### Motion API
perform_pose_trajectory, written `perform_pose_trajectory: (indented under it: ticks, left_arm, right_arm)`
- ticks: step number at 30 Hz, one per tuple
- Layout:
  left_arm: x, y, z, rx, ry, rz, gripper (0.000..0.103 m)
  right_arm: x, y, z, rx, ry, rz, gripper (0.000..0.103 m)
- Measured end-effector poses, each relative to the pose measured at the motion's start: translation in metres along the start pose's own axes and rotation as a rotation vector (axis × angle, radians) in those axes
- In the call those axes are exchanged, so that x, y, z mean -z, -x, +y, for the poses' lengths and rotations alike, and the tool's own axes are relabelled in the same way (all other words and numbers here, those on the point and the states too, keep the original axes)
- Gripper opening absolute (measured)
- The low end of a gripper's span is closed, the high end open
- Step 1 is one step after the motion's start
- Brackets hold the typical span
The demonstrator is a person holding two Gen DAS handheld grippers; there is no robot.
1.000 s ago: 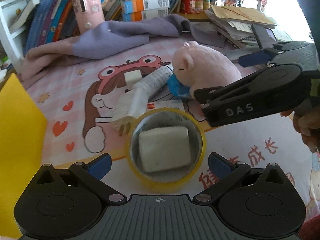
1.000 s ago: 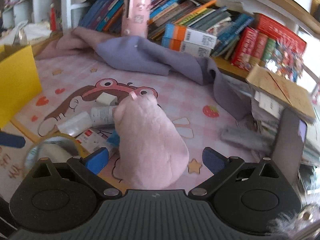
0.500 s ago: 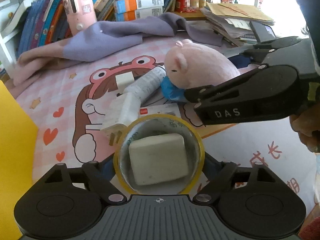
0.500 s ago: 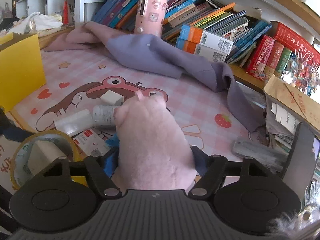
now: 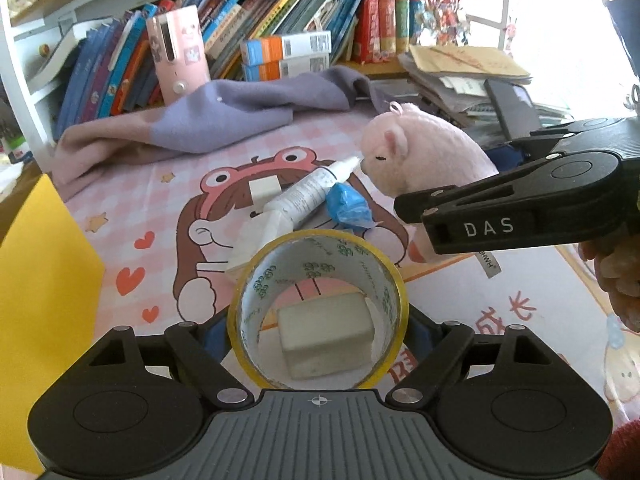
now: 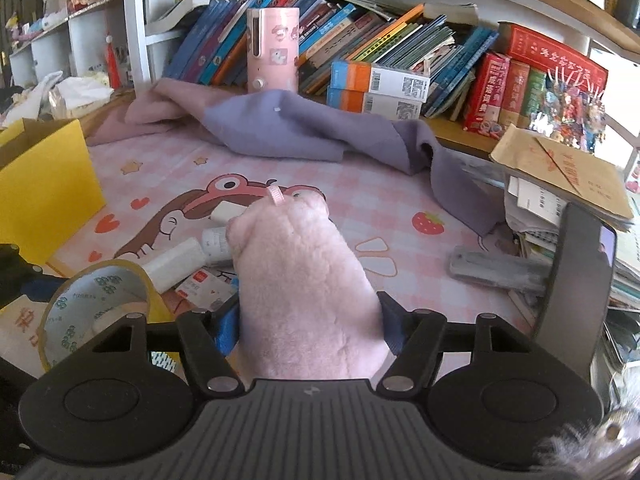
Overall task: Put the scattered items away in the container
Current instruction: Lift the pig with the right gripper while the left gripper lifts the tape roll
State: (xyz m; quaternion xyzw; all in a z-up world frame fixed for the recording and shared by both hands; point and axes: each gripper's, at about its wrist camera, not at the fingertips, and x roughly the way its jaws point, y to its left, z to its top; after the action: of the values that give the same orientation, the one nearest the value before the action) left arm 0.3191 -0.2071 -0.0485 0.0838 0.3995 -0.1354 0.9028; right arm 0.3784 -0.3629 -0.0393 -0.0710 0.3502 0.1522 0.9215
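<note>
Fingers [image 5: 414, 330] of the left gripper [image 5: 318, 326] pinch a yellow-edged roll of clear tape [image 5: 318, 306]; right gripper [image 6: 308, 326] fingers [image 6: 228, 328] clamp the pink plush pig [image 6: 304, 292] between them.

A child's desk set against a crowded bookshelf, lit by daylight.

A white shelf [image 6: 136, 20] spans the top of the frame, packed with leaning books [image 6: 360, 36]. Below it, a pink checked cartoon mat [image 5: 168, 184] covers the desktop, with a purple cloth [image 6: 304, 132] rumpled along its far edge. Stacked papers [image 6: 560, 168] crowd the right side, and bright window light [image 5: 560, 12] washes out the upper right.
</note>
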Motion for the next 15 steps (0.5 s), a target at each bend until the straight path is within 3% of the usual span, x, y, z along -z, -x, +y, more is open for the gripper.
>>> perform_pose_trajectory:
  ticks: [8, 15]
  left_arm:
    - [0.015, 0.039, 0.008, 0.016, 0.015, -0.066, 0.085]
    - [0.033, 0.072, 0.022, 0.045, 0.022, -0.101, 0.085]
  right_arm:
    - [0.006, 0.038, 0.014, 0.042, -0.029, -0.047, 0.065]
    - [0.016, 0.073, 0.033, 0.028, -0.108, -0.030, 0.065]
